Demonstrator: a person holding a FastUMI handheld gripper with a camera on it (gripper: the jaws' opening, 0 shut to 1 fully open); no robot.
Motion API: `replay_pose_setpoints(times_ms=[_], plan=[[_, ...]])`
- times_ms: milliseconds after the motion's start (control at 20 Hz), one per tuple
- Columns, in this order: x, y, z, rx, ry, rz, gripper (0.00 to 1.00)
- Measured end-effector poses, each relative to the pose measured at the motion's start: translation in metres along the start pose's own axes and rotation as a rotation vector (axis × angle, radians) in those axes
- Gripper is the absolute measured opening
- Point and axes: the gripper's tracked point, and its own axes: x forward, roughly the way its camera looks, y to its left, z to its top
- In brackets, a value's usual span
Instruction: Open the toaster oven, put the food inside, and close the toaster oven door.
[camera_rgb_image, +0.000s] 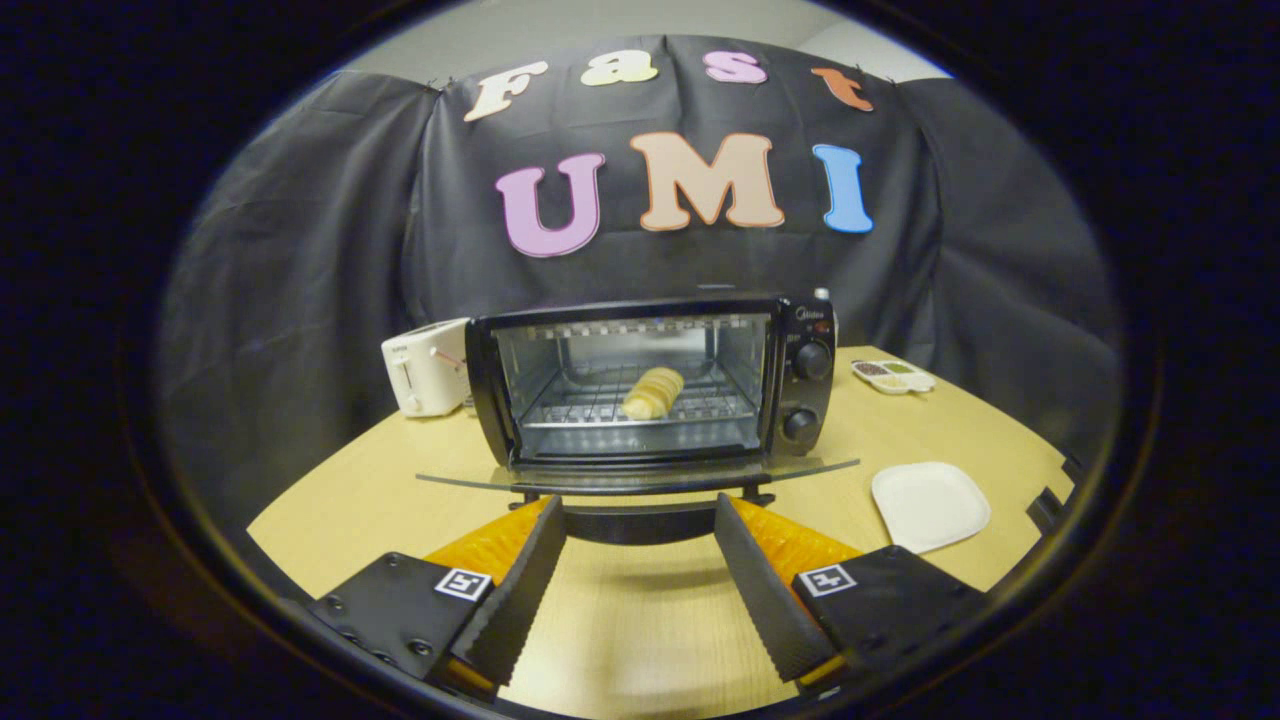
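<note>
In the gripper view, the toaster oven (650, 385) stands on the bench (640, 620) at twelve o'clock beyond the fingers, its glass door (640, 478) dropped flat and the food (653, 392) lying on the wire rack inside. The gripper (640, 525) is spread wide and holds nothing, the door's handle (638, 522) lying between its fingertips. A white plate (930, 505) sits at two o'clock of the fingers, a white toaster (428, 368) at ten o'clock beside the oven.

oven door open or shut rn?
Open. The toaster oven door lies folded down flat, edge-on ahead of the open gripper; the bread sits on the rack inside.
</note>
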Motion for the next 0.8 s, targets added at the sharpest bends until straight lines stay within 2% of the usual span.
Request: replay_pose_setpoints(times_ms=[300,800], plan=[[0.044,0.004,-0.002,-0.055,0.037,-0.011,0.97],[0.072,0.002,0.041,-0.018,-0.096,0.003,0.97]])
